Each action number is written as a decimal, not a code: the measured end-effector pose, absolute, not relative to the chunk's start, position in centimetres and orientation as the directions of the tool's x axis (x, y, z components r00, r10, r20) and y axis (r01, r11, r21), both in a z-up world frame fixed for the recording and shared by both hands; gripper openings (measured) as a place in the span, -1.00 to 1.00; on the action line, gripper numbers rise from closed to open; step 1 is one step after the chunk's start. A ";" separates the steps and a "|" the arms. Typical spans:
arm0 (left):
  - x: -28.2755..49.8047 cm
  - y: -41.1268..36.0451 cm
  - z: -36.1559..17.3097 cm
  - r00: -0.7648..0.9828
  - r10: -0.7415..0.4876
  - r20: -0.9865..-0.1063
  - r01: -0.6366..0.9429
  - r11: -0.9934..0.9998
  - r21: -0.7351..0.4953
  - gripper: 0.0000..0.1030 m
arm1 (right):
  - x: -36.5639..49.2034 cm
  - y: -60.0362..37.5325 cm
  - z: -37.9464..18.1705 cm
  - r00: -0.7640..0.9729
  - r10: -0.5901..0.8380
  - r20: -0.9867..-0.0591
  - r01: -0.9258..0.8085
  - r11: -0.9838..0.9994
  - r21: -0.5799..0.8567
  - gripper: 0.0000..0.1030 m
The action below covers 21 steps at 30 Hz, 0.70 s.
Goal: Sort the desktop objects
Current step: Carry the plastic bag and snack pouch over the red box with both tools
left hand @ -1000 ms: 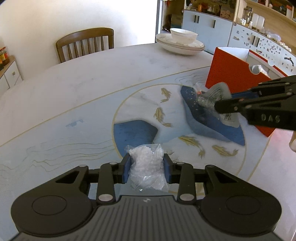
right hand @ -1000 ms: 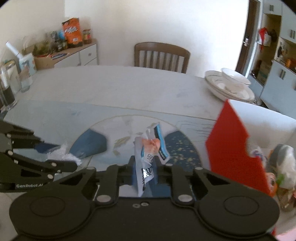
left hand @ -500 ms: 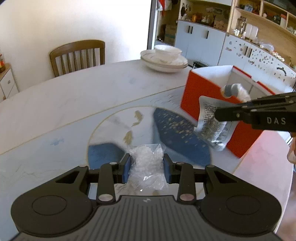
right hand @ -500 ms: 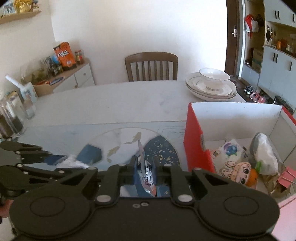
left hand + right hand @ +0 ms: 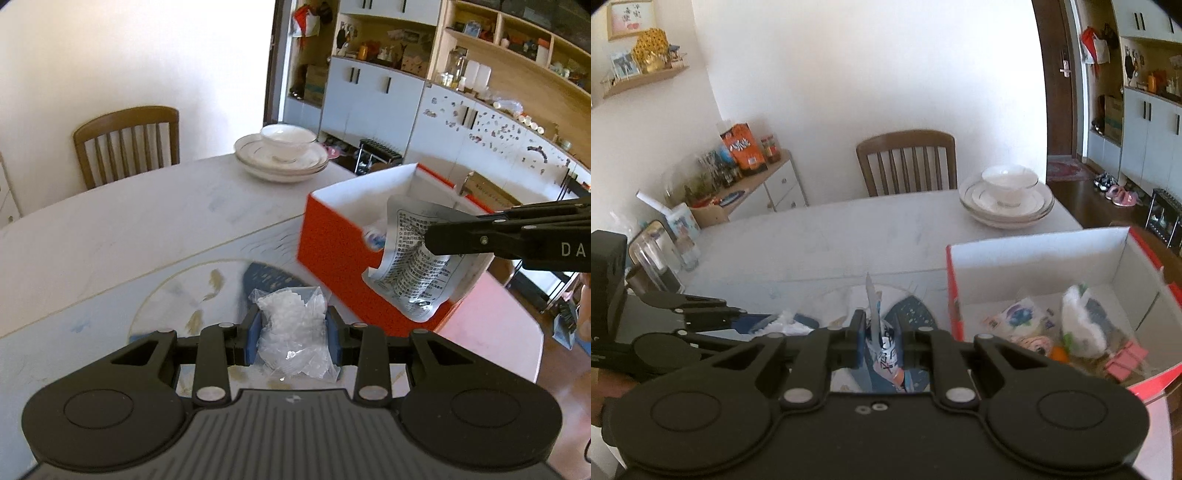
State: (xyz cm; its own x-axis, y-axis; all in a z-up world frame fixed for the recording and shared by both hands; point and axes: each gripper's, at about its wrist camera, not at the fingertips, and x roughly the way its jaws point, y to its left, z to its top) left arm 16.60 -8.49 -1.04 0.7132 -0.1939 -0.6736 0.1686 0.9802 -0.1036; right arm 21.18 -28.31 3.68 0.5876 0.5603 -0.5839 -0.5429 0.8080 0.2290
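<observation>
You're working over the table (image 5: pixel 147 229) with the red box (image 5: pixel 332 236) as your landmark, its open top unobstructed. Your right gripper (image 5: pixel 424 236) is nearer, clamping the foil sachet (image 5: pixel 413 266), which is hanging long-axis down across the box's near wall, so I'd judge it needs carrying past that rim. Your left gripper (image 5: pixel 291 328) is squeezing the clear bag of white bits (image 5: pixel 291 332), hovering short of the box, which lies ahead and right.
</observation>
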 end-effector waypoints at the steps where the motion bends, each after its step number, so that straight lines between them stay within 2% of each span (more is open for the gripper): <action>1: 16.8 -8.8 -0.7 0.714 -0.198 -0.671 0.172 0.979 -0.106 -0.33 | 21.2 -28.7 4.0 0.591 0.561 -0.580 -0.540 0.809 0.232 -0.72; 9: 18.7 -12.7 1.2 0.714 -0.241 -0.657 0.224 0.968 -0.112 -0.34 | 22.1 -32.7 6.0 0.620 0.565 -0.545 -0.522 0.815 0.250 -0.72; 21: 22.0 -18.7 1.5 0.701 -0.267 -0.661 0.276 0.957 -0.093 -0.33 | 24.3 -38.8 5.2 0.653 0.518 -0.553 -0.465 0.850 0.247 -0.72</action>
State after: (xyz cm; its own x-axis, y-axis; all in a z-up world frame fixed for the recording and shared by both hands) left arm 22.01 -18.71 1.53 0.7010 -0.2666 -0.6615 0.2763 0.9566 -0.0928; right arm 24.29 -38.81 5.20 0.6530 0.5177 -0.5528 -0.4647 0.8502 0.2474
